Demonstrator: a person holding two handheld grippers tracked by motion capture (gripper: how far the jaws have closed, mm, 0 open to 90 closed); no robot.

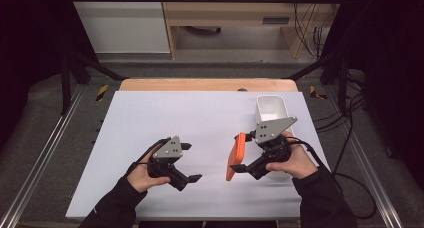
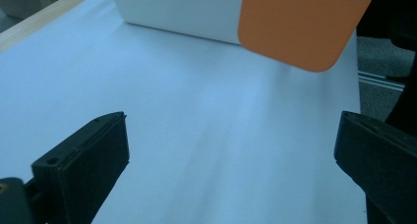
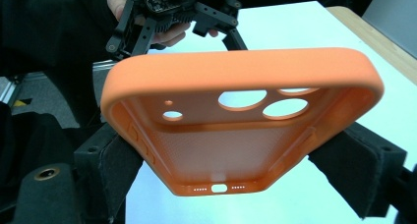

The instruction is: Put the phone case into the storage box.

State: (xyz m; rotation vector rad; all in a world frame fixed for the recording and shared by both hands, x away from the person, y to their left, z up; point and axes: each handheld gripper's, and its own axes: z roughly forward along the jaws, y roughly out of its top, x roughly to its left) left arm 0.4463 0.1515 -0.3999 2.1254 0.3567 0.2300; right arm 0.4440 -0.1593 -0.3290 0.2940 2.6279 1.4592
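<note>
An orange phone case (image 1: 234, 157) hangs on edge above the white sheet, right of centre, with my right gripper (image 1: 243, 152) shut on its sides. In the right gripper view the case (image 3: 221, 150) shows its hollow inside and camera holes, pinched between the two black pads of the right gripper (image 3: 233, 160). My left gripper (image 1: 191, 162) is to the left of the case, apart from it, open and empty. In the left gripper view its jaws (image 2: 231, 155) stand wide over bare sheet, with the case's smooth back (image 2: 300, 25) ahead.
A white open bin (image 1: 272, 108) stands at the back right of the white sheet (image 1: 200, 113), just behind the right hand; the bin's wall (image 2: 182, 10) is behind the case. A wooden table edge (image 1: 207, 84) runs along the far side. Cables trail at the right.
</note>
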